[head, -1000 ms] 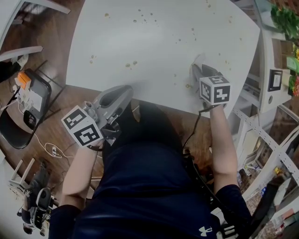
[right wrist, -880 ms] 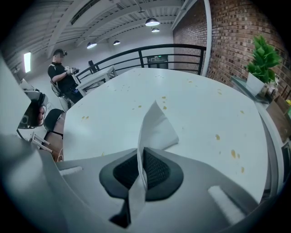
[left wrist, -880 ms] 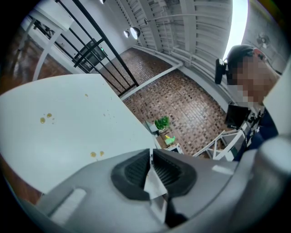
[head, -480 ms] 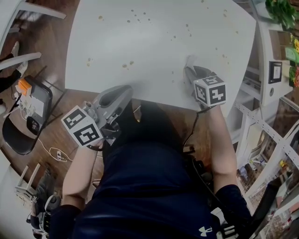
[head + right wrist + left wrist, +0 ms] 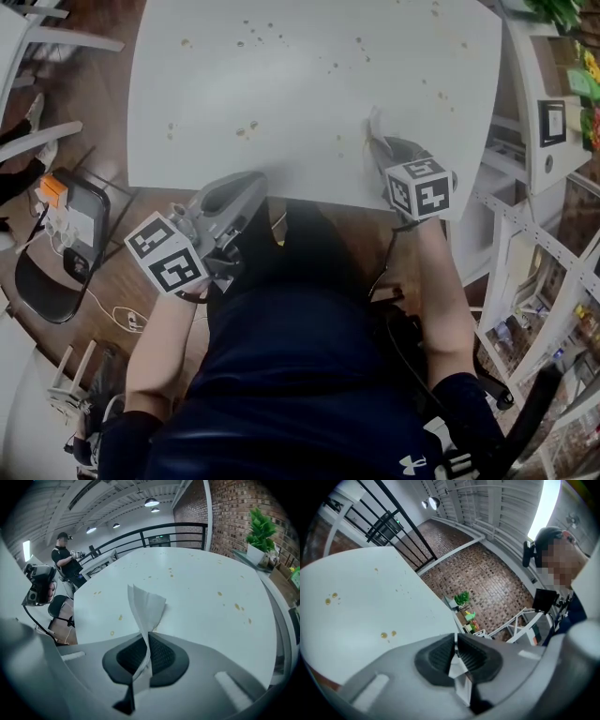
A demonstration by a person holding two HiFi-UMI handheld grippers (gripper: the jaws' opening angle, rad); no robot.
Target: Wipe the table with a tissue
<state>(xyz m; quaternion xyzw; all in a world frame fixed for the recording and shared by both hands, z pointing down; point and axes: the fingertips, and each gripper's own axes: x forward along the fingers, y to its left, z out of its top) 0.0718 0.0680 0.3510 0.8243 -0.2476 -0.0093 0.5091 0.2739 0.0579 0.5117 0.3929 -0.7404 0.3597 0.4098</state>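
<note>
The white table (image 5: 281, 103) carries several small yellowish stains (image 5: 247, 127). My right gripper (image 5: 377, 142) points steeply down at the table near its front right edge. It is shut on a white tissue (image 5: 373, 124), and in the right gripper view the tissue (image 5: 146, 606) stands up crumpled from the shut right gripper (image 5: 149, 637). My left gripper (image 5: 246, 183) hangs just off the table's front edge, roughly level. In the left gripper view it (image 5: 456, 641) is nearly shut, with a small white scrap (image 5: 456, 666) pinched between the pads.
A black chair (image 5: 56, 234) stands on the brick floor at the left. A white shelf frame (image 5: 525, 187) runs along the table's right side, with a potted plant (image 5: 260, 531) by the brick wall. A person (image 5: 65, 555) stands far behind the table near a railing.
My right gripper has slid a little to the left along the table's front part, tissue still in it. The left gripper has stayed put. The head view has shifted slightly.
</note>
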